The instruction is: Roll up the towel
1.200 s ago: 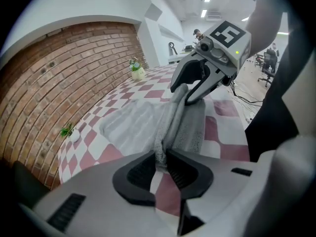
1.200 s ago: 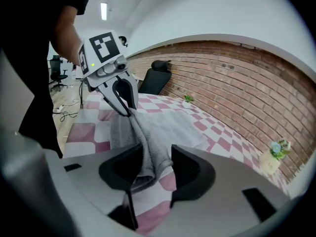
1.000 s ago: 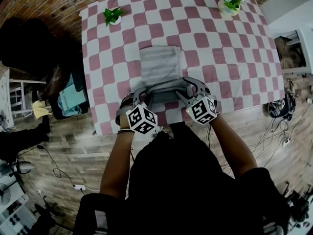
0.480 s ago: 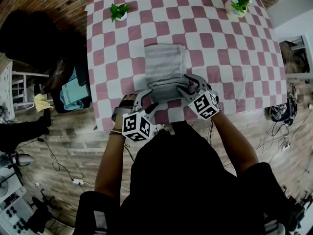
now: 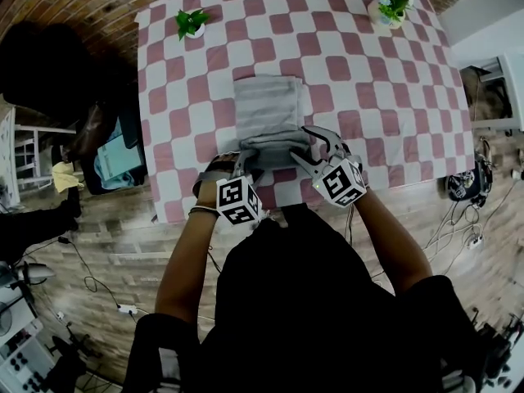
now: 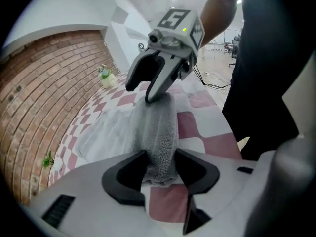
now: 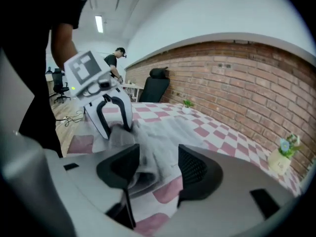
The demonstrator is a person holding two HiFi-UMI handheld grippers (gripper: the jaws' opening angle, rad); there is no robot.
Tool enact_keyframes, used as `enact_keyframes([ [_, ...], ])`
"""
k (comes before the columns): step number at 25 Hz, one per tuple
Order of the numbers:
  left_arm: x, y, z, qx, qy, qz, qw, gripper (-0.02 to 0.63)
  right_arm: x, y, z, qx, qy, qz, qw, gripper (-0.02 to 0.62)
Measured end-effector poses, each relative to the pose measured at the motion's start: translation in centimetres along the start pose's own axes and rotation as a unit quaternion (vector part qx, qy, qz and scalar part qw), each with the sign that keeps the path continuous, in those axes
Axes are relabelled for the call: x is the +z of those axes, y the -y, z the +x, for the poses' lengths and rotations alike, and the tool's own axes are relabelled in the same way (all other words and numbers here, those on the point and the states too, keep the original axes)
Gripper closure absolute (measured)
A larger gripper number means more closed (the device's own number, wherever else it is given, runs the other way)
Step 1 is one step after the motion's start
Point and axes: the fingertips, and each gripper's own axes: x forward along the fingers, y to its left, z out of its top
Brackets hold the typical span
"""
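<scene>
the towel (image 5: 266, 105) lies flat ahead of both tools, its rolled edge (image 5: 270, 144) running crosswise between them; left gripper (image 6: 159, 164) closing narrowly on one end, right gripper (image 7: 154, 168) pinching the other.

Checkered table (image 5: 360, 47): towel (image 5: 266, 109), left plant (image 5: 191, 24), right plant (image 5: 390, 6).
</scene>
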Motion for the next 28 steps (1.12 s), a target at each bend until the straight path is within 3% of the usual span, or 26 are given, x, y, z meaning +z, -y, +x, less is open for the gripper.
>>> enact_keyframes([
  [3,0.0,-0.2,0.2,-0.015,-0.003,-0.005,0.9999,0.417,2.0,-2.7,-2.3,0.048,0.022,-0.087,0.995,0.368],
  [6,0.0,-0.2,0.3,-0.019,-0.001,-0.005,0.9998,0.417,-0.2,-6.1,-2.1,0.101,-0.015,-0.198,0.975,0.356],
  [9,-0.1,-0.2,0.3,-0.02,0.002,-0.003,0.9998,0.416,-2.8,-6.3,-0.5,0.097,-0.062,-0.238,0.964,0.348],
  [12,-0.1,-0.2,0.4,-0.024,0.005,0.002,0.9997,0.416,-4.2,-5.4,0.7,0.095,-0.092,-0.23,0.964,0.352],
  [18,-0.5,0.3,0.0,-0.031,-0.001,0.023,0.9992,0.45,-4.6,-5.4,0.5,0.128,-0.101,-0.175,0.971,0.485],
  [22,-0.5,1.3,-0.5,-0.043,-0.009,0.021,0.9988,0.494,-4.3,-6.2,-0.2,0.164,-0.114,-0.13,0.971,0.514],
  [25,-0.5,3.1,-1.4,-0.093,-0.01,-0.005,0.9956,0.497,-4.1,-8.1,-1.5,0.222,-0.125,-0.091,0.963,0.514],
  [28,-0.5,4.9,-2.7,-0.172,-0.001,-0.054,0.9837,0.497,-3.8,-9.9,-2.5,0.296,-0.134,-0.01,0.946,0.512],
])
